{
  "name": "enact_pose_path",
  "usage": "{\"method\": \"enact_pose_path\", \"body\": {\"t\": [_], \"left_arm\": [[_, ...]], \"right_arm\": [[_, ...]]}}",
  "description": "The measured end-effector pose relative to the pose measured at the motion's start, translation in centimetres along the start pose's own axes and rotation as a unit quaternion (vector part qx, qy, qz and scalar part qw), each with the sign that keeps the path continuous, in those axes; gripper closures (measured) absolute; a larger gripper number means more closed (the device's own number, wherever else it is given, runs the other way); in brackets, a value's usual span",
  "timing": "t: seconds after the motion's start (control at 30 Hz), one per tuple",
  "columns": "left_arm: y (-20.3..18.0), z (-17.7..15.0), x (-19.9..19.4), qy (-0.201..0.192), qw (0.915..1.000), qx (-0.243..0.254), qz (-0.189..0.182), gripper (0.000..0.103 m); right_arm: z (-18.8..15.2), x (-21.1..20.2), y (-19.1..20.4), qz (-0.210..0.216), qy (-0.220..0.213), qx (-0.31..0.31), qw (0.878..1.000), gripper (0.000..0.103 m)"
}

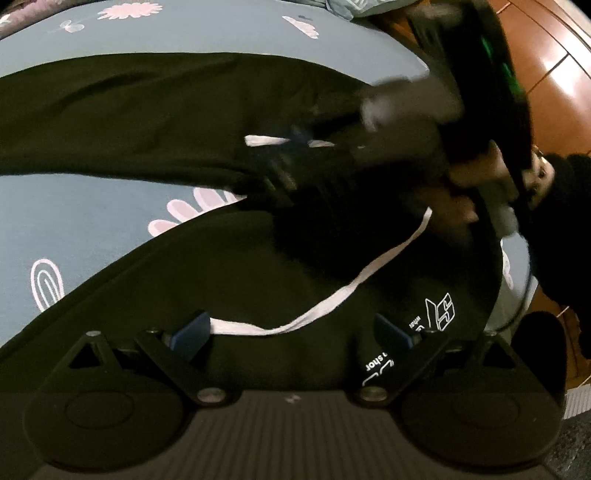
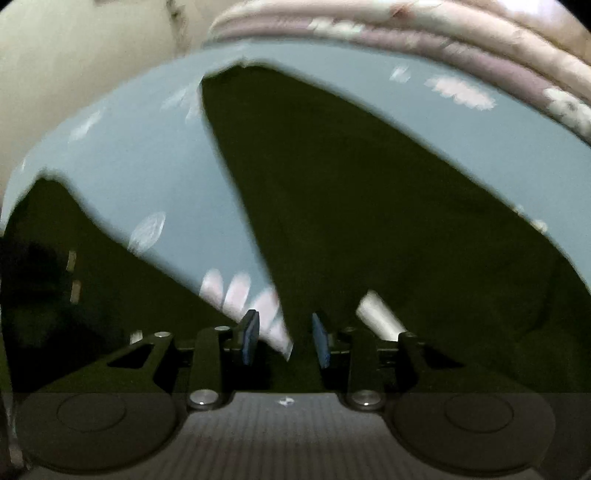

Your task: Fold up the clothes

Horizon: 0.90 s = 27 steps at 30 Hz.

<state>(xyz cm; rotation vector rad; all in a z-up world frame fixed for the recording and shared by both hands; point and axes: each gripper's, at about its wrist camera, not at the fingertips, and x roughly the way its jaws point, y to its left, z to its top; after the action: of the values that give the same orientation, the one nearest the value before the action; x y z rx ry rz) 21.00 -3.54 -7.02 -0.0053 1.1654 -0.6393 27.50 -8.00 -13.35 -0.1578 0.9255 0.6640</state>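
Left gripper [image 1: 291, 334] spread wide over black trousers [image 1: 155, 110] on blue floral sheet [image 1: 74, 214]; we see white drawstring [image 1: 354, 284] between pads. Right gripper [image 2: 284, 341] part-open, nothing pinched.

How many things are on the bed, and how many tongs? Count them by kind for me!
Black trousers: 1
White drawstring on the trousers: 1
Tongs: 2, the left tongs and the right tongs, both with nothing between the pads
Blue flowered bedsheet: 1
Pink folded quilt: 1
Total: 6
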Motion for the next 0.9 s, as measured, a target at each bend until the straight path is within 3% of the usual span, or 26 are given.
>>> {"method": "enact_pose_path", "body": {"t": [0.13,0.2,0.33,0.47,0.6,0.77,0.9], "left_arm": [[0.1,-0.1,0.2,0.003,1.0000,0.001,0.000,0.008],[0.3,-0.1,0.1,0.003,1.0000,-0.002,-0.001,0.008],[0.4,0.0,0.0,0.002,1.0000,-0.006,-0.002,0.008],[0.2,0.0,0.0,0.002,1.0000,-0.002,-0.002,0.008],[0.1,-0.2,0.1,0.006,1.0000,0.000,-0.003,0.008],[0.5,-0.2,0.0,0.011,0.9998,-0.009,-0.010,0.008],[0.2,-0.3,-0.4,0.005,0.9999,-0.007,-0.013,0.008]], "right_arm": [[0.1,2.8,-1.7,0.019,0.031,0.081,0.996,0.060],[-0.3,2.7,-1.0,0.041,0.028,0.076,0.996,0.045],[1.2,2.2,0.0,0.073,0.049,0.041,0.995,0.047],[3.5,2.2,-1.4,0.026,-0.011,0.065,0.997,0.047],[4.2,5.7,-2.8,0.007,0.023,0.126,0.992,0.045],[3.8,5.5,-1.0,0.059,0.047,0.110,0.991,0.044],[3.1,1.7,-1.1,-0.008,0.045,0.098,0.994,0.044]]}}
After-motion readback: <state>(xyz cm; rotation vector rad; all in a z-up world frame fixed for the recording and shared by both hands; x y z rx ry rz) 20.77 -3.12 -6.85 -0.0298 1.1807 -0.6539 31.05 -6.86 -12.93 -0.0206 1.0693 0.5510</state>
